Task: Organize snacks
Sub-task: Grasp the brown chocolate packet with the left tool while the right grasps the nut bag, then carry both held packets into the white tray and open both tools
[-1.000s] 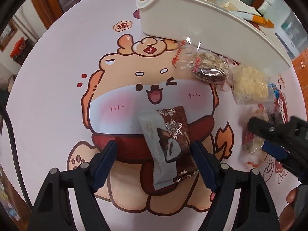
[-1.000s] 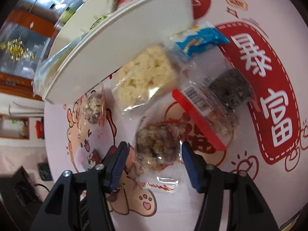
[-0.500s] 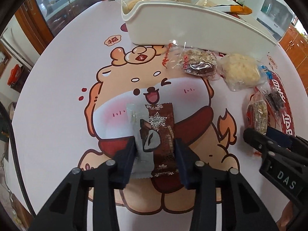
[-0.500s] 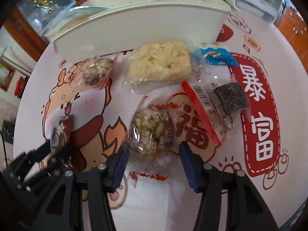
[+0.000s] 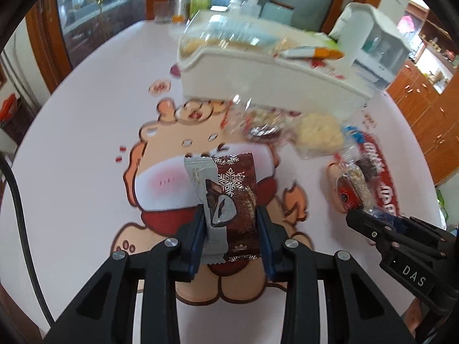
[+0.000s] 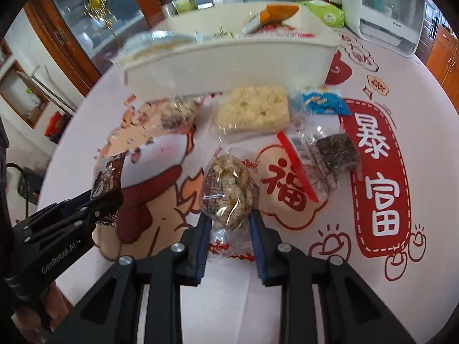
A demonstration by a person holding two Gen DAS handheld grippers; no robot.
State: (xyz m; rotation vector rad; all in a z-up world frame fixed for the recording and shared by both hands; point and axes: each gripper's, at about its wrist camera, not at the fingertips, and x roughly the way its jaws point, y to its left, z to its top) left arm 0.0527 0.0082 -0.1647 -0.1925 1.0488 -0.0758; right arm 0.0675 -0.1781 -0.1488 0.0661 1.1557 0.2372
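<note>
left gripper (image 5: 231, 238) clamps brown wrapper (image 5: 229, 197) | right gripper (image 6: 229, 243) clamps nut cluster (image 6: 226, 192)

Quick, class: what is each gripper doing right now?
Left gripper: closed on the brown snowflake snack packet.
Right gripper: closed on the clear-wrapped nut snack.

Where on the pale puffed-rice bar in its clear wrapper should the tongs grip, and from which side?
Grip the puffed-rice bar across its short width at mid-length, coming down from above. It lies flat with its long edges exposed, but the white bin stands close behind it and a blue packet crowds one end, so a side approach looks cramped.
</note>
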